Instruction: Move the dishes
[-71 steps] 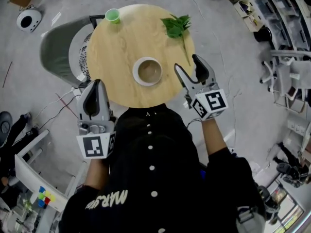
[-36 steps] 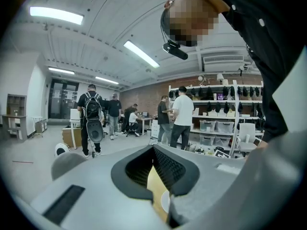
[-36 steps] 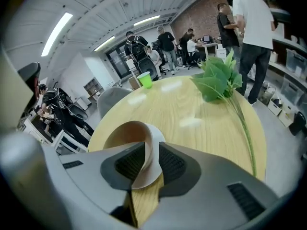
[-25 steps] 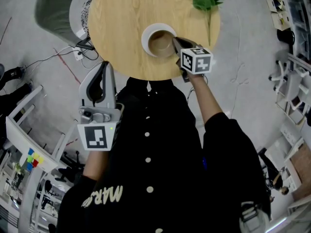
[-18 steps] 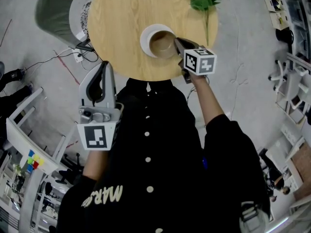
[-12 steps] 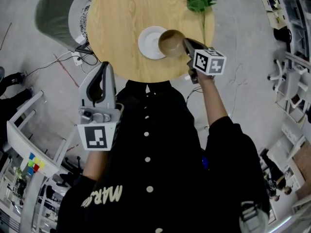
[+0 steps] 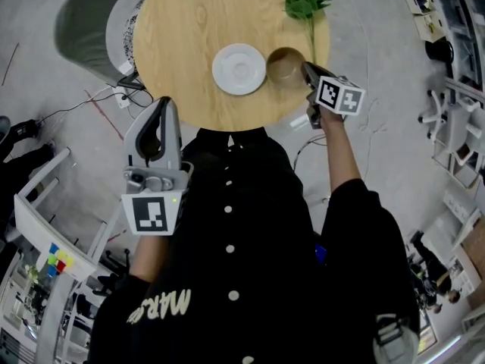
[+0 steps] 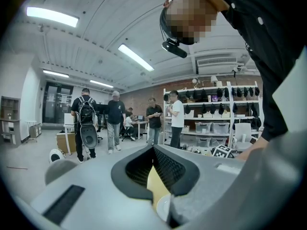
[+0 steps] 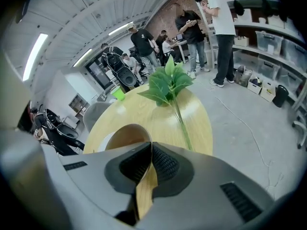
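A tan bowl (image 7: 285,65) hangs just right of a bare white saucer (image 7: 239,69) on the round wooden table (image 7: 189,44). My right gripper (image 7: 307,69) is shut on the bowl's near right rim. In the right gripper view the thin bowl (image 9: 123,134) wall is pinched between the pads of the right gripper (image 9: 149,151), and a sliver of the saucer (image 9: 106,141) shows to its left. My left gripper (image 7: 161,105) is shut on nothing, held near my body off the table's front left edge. The left gripper (image 8: 153,151) looks over the table and saucer (image 8: 163,207).
A green leafy sprig (image 7: 305,0) lies at the table's far right, its stem running toward the bowl. A small green cup (image 9: 117,94) stands at the far edge. A grey chair (image 7: 91,21) stands to the table's left. Several people (image 8: 115,119) and shelves stand farther off.
My right gripper reached in, shut on the bowl's rim, lifted it off the saucer and carried it to the right. The saucer is now bare. The left gripper stayed put.
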{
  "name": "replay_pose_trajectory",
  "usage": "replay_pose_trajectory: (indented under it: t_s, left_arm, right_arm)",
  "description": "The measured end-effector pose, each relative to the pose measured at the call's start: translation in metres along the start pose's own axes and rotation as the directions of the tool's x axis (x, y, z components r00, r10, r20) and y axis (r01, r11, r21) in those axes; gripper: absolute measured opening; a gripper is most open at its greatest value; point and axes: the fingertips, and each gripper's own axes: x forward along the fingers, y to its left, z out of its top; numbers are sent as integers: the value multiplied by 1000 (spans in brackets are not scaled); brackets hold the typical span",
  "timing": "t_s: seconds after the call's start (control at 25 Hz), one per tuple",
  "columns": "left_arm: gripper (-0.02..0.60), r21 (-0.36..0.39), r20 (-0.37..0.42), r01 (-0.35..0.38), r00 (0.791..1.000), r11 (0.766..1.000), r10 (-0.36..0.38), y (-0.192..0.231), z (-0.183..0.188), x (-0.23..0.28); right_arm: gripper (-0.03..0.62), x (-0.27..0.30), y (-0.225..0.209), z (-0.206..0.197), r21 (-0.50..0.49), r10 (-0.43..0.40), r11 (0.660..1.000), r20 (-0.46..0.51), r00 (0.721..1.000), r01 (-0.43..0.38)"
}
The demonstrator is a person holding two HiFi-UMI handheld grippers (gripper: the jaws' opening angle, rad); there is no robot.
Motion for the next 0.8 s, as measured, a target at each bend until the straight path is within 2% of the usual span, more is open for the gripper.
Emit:
replay_pose_trajectory:
  t_s: [0.2, 0.8]
  left_arm:
    - [3, 1, 3, 3, 1000, 1000, -3, -2, 2, 2]
    - [3, 4, 3, 16, 1000, 1000, -16, -10, 4, 1]
  right_arm:
    - [15, 5, -5, -8, -4, 2, 1000, -24, 1000, -2]
    - [17, 8, -11, -12, -12, -4, 1000, -15, 1000, 4]
